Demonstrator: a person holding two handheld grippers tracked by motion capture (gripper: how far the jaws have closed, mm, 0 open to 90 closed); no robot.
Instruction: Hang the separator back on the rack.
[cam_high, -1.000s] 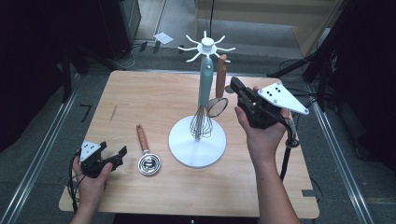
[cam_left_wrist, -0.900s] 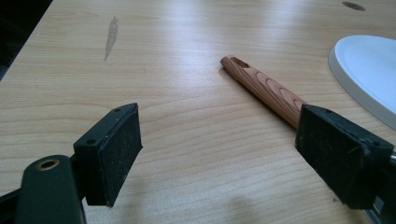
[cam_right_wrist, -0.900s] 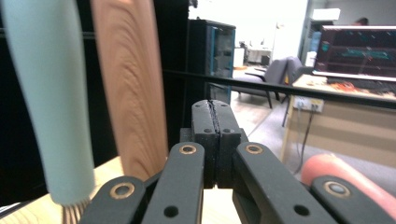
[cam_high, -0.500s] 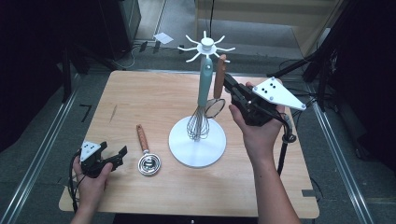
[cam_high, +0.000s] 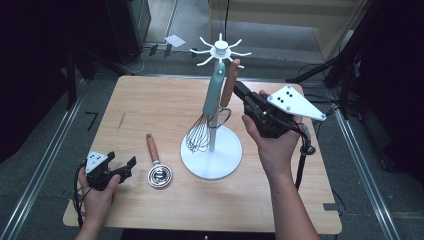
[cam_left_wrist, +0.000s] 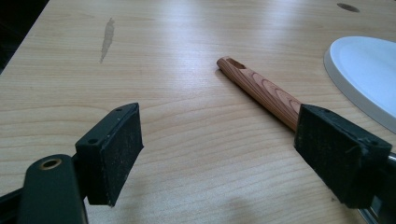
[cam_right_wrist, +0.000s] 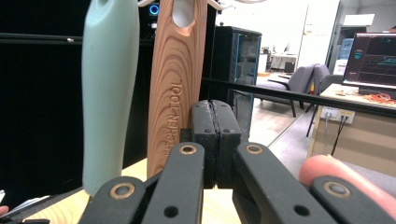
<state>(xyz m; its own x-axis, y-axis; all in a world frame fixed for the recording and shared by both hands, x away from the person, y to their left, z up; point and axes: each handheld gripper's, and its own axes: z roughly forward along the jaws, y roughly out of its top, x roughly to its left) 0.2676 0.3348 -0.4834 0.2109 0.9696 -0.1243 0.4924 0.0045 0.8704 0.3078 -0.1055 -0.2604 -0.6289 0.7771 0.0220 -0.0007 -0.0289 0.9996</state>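
A white utensil stand (cam_high: 212, 159) rises mid-table. From its top hooks hang a teal-handled whisk (cam_high: 213, 92) and a wooden-handled utensil (cam_high: 228, 83). My right gripper (cam_high: 239, 89) is held up just right of that wooden handle (cam_right_wrist: 175, 88), which is stamped with lettering. Its pads are pressed together with nothing between them (cam_right_wrist: 215, 107), and the handle lies beside the jaws, not in them. My left gripper (cam_high: 122, 161) rests low at the table's near left corner, open (cam_left_wrist: 219, 135). A wooden-handled metal scoop (cam_high: 159, 174) lies just right of it, its handle (cam_left_wrist: 259, 87) running behind the right pad.
The wooden table (cam_high: 150, 100) has a dark streak (cam_left_wrist: 107, 37) at far left. The stand's round white base (cam_left_wrist: 369, 70) sits close to the right of the lying handle. Metal floor rails run along both sides of the table, with cables and dark equipment behind it.
My right gripper has drifted slightly left, closer to the hanging wooden handle. The left gripper and the scoop on the table have stayed put.
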